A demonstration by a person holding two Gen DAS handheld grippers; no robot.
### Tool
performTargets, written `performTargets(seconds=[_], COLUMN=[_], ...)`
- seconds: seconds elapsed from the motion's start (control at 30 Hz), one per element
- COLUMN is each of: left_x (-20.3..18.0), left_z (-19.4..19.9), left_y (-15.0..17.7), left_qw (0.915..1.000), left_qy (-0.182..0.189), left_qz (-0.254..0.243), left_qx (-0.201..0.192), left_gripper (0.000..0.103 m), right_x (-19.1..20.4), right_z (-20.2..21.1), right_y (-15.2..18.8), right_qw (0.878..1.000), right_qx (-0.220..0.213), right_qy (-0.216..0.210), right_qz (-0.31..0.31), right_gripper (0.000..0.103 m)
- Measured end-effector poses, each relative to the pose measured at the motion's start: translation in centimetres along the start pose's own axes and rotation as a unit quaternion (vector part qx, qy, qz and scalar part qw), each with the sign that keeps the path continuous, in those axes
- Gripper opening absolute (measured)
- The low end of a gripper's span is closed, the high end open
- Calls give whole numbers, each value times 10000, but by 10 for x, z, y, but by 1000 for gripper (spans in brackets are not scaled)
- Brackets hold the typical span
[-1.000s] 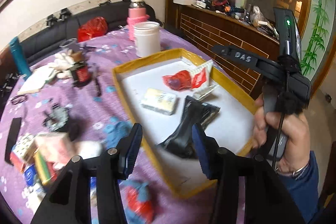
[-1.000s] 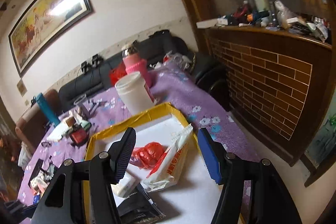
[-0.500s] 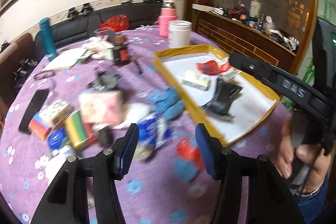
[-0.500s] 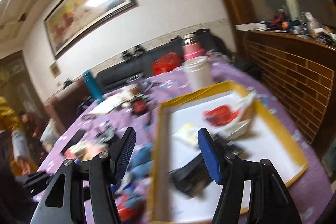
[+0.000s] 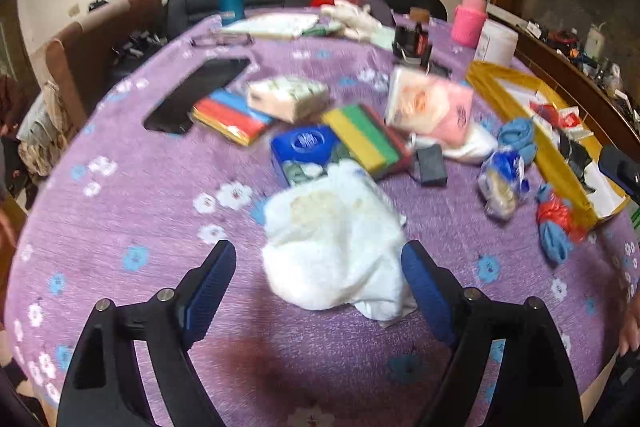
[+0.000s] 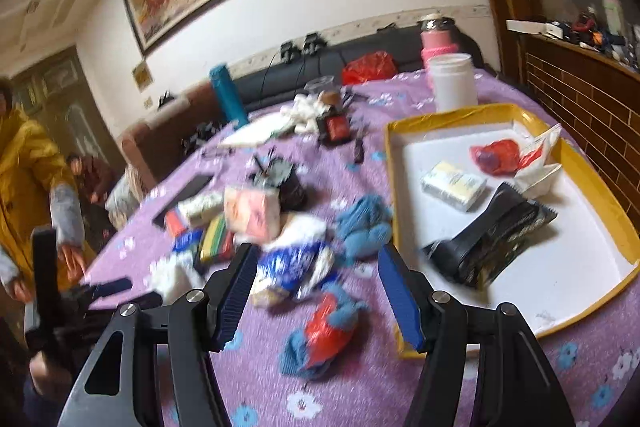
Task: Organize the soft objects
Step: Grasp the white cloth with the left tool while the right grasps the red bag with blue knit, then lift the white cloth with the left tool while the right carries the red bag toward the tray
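We count one purple-clothed table (image 5: pixel 120 211) | one yellow-rimmed tray (image 6: pixel 592 167) at its right edge holding four soft packs | one white cloth (image 5: pixel 336 251) near the front edge, between our left gripper (image 5: pixel 318 287) pads, jaws just widened, untouched | right gripper (image 6: pixel 314 291) half-open, empty, over one red-blue bundle (image 6: pixel 324 331).

Round tabletop (image 5: pixel 120 211), purple flowered cloth. Near centre: crumpled white cloth (image 5: pixel 336 247). Beyond it tissue packs (image 5: pixel 430 105), striped sponges (image 5: pixel 366 137), black phone (image 5: pixel 196 95). Right: yellow-rimmed tray (image 6: pixel 600 179).
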State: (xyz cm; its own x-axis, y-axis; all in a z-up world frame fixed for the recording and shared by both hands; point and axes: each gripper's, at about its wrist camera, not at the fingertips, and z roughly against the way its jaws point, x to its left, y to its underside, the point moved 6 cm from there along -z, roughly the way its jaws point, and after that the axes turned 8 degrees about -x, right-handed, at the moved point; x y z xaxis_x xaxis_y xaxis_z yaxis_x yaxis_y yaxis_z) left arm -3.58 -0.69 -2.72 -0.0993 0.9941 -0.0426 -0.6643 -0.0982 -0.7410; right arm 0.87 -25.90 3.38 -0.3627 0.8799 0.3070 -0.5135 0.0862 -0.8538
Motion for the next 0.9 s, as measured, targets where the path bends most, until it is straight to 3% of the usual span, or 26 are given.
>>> performTargets(seconds=[0.1,0.27,0.3,0.57,0.63,0.8,0.9], left_x=[-2,2,4,19,24,25,22], left_z=[-16,-18,-16,18,20,14,13], left_y=[5,2,2,0,0,2,2], left_qw=[9997,9996,9994,9978,9975,9974,9973], left_qy=[46,132,215,556,556,585,607], left_qz=[56,149,199,262,331,360,329], left_qx=[219,188,176,-241,-271,-238,-244], left_gripper=[79,27,22,20,20,20,20], right_x=[9,13,13,18,13,12,21], right_z=[-5,-10,-13,-36,-45,-45,-36], right_y=[14,27,29,52,59,58,51], right_qw=[9996,9982,9975,9875,9834,9829,9899], right_qx=[219,404,477,1033,1242,1269,981], right_qy=[11,174,238,600,806,787,431], right_qz=[165,401,456,1027,1049,1081,931], right_gripper=[67,67,67,66,43,35,35])
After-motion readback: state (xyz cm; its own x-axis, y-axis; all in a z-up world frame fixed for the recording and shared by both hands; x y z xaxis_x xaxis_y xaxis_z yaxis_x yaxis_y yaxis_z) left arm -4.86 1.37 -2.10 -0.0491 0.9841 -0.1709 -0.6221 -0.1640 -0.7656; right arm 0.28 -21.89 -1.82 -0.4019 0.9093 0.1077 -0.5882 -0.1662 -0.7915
